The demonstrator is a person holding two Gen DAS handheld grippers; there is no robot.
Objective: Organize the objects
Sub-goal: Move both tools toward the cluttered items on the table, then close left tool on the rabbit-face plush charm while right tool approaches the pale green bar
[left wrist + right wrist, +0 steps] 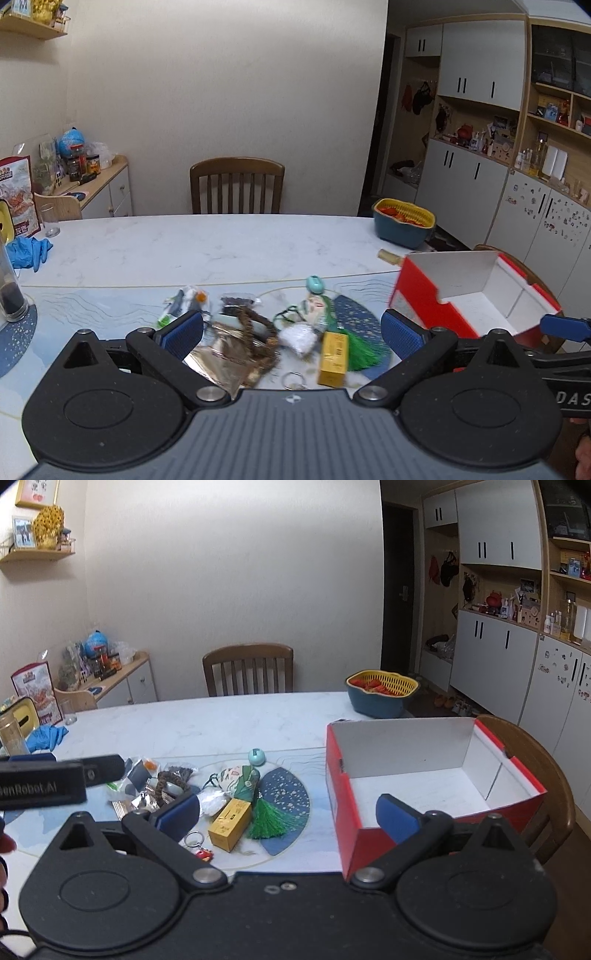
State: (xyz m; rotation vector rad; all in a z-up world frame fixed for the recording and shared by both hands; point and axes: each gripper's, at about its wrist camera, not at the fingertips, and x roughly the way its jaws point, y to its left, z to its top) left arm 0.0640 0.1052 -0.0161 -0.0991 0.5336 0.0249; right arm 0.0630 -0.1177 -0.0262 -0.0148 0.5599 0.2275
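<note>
Clearly the red box (436, 775) sits empty at the right of the surface (221, 720), clutter heaped left of it. Both the left gripper (291, 328) and right gripper (288, 812) are spread, holding nothing. Risk: the tangled bead string (258, 332) could drag its neighbours off when lifted.

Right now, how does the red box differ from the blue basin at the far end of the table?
The red box is rectangular, with straight cardboard walls, white inside; the blue basin is rounded and carries a yellow strainer insert. The red box looks empty; the blue basin holds red items in the strainer. The red box sits nearer the cameras, beside the clutter; the blue basin stands at the table's far corner. Both are open-topped containers resting on the white table.
</note>
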